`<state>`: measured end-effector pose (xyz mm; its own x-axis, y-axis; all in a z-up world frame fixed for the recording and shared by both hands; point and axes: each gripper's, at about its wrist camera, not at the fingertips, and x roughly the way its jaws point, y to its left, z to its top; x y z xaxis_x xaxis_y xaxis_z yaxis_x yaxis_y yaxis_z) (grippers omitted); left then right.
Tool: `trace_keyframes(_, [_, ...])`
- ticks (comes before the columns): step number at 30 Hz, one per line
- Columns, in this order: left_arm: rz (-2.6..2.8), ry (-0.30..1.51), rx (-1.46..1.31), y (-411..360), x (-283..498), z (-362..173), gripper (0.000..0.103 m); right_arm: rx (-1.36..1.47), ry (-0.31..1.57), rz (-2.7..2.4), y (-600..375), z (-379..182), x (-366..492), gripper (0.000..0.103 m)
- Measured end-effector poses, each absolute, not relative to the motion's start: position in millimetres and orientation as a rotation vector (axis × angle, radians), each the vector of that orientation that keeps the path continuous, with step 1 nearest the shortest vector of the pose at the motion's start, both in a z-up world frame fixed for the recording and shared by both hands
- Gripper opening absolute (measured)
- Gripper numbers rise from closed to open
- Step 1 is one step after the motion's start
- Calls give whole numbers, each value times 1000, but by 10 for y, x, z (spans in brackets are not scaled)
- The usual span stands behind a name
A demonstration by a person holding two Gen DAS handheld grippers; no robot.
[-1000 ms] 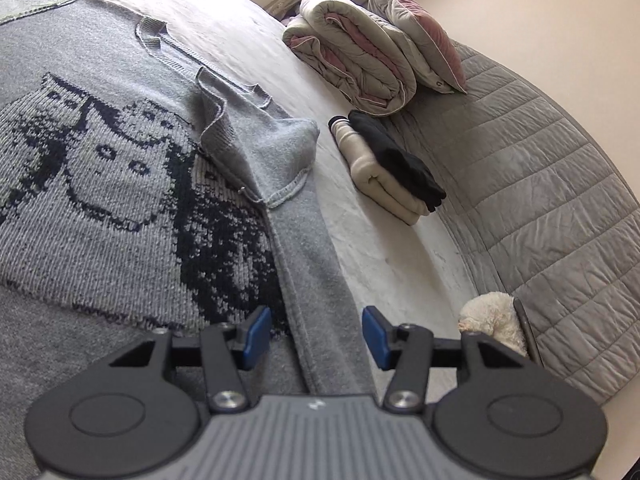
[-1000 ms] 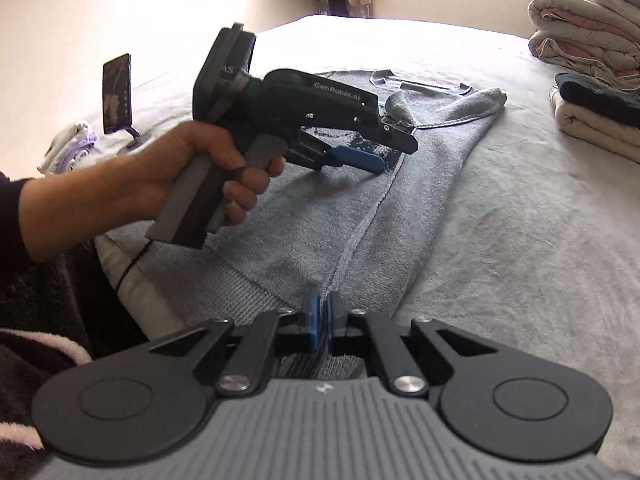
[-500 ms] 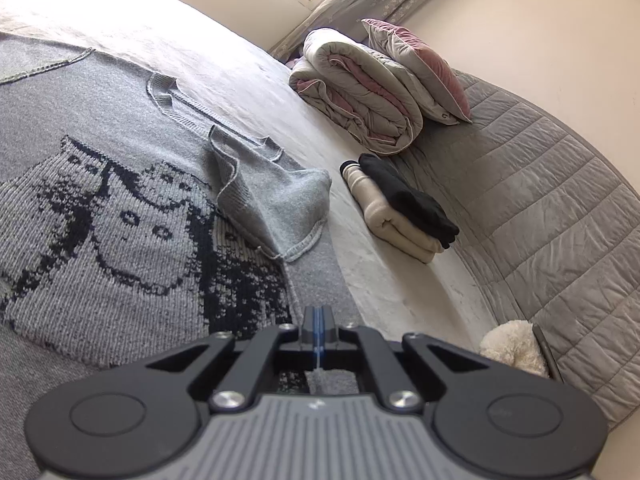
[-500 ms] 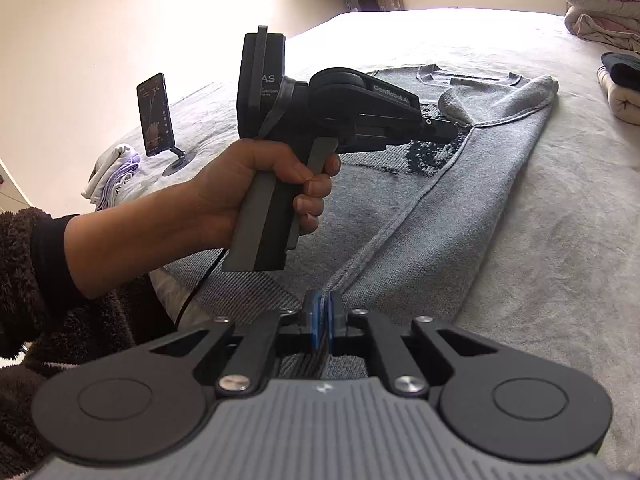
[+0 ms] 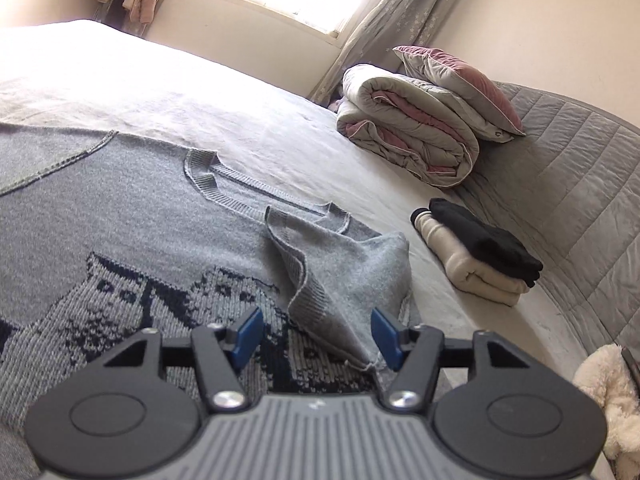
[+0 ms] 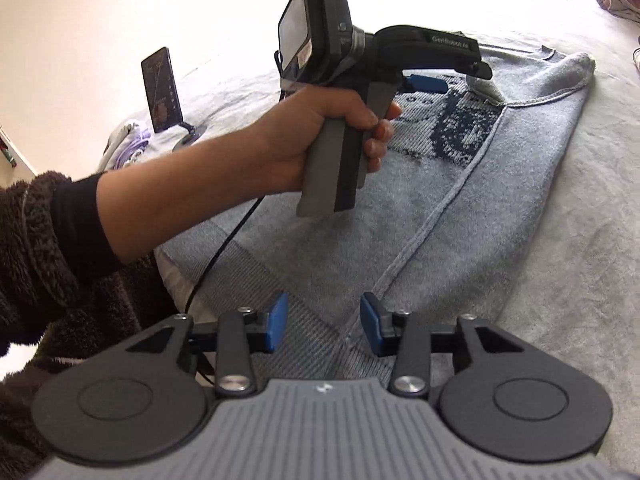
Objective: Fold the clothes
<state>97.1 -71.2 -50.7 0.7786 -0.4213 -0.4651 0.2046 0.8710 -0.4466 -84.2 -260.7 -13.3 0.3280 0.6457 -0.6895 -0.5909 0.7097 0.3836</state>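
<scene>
A grey knitted sweater (image 5: 132,216) with a dark cat pattern lies flat on the bed. Its right sleeve (image 5: 352,276) is folded in over the chest, its cuff end bunched just ahead of my left gripper (image 5: 318,338), which is open and empty above it. In the right wrist view the sweater (image 6: 448,208) has its right side folded inward along a seam. My right gripper (image 6: 324,328) is open and empty over the ribbed hem. The left gripper (image 6: 424,80) shows there in a hand, over the pattern.
A rolled duvet and pillow (image 5: 420,120) and a stack of folded clothes (image 5: 472,252) lie at the bed's right side by the quilted headboard (image 5: 580,200). A plush toy (image 5: 608,392) is near right. A phone on a stand (image 6: 162,92) stands at the left.
Both grippers were shut on the sweater's folded side half a second ago and have now opened, letting the cloth go. The left gripper has lifted and moved toward the collar.
</scene>
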Motion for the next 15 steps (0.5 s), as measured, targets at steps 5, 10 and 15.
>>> trace_keyframes(5, [-417,621,-342,-700,1176,-567,59,154,912,733,-2672,-84,-592,45])
trace_keyframes(10, [-506,743,-385,-644,1308,-552,7,201,906,683,-2684,-89,-413,45])
trace_keyframes(15, [-351,873,-320,-615,1282,-448,12,249,903,632,-2761,-108,-285,45])
